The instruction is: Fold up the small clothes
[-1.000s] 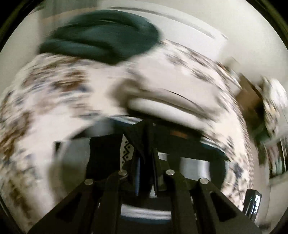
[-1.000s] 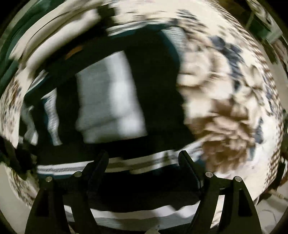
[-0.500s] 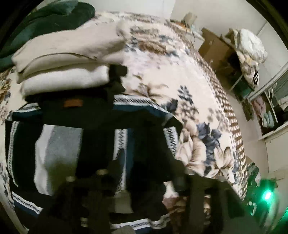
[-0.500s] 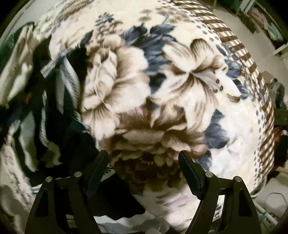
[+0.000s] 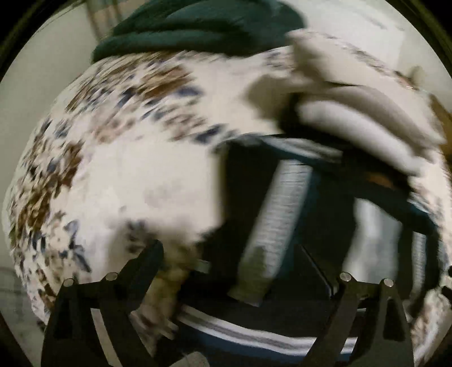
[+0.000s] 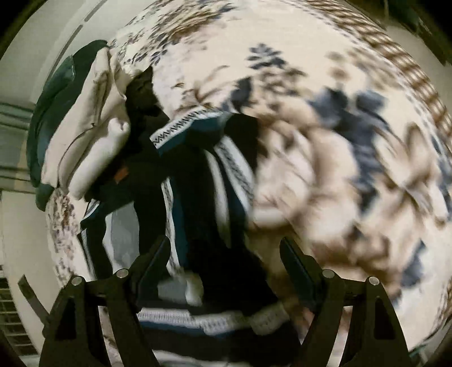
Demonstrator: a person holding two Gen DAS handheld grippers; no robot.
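Observation:
A dark knit sweater (image 5: 285, 214) with grey, white and blue patterned stripes lies spread on a floral blanket (image 5: 118, 175); it also shows in the right wrist view (image 6: 197, 192). My left gripper (image 5: 231, 262) is open and empty, just above the sweater's left edge. My right gripper (image 6: 226, 254) is open and empty, above the sweater's lower part. Both views are motion-blurred.
A stack of folded cream clothes (image 5: 364, 118) sits on black clothes behind the sweater, also in the right wrist view (image 6: 93, 124). A dark green blanket (image 5: 197, 25) lies at the bed's far end by the wall. The floral blanket (image 6: 353, 169) stretches right of the sweater.
My left gripper was shut on the sweater a second ago and now stands open. Both grippers have swung back over the sweater; the right one stayed open.

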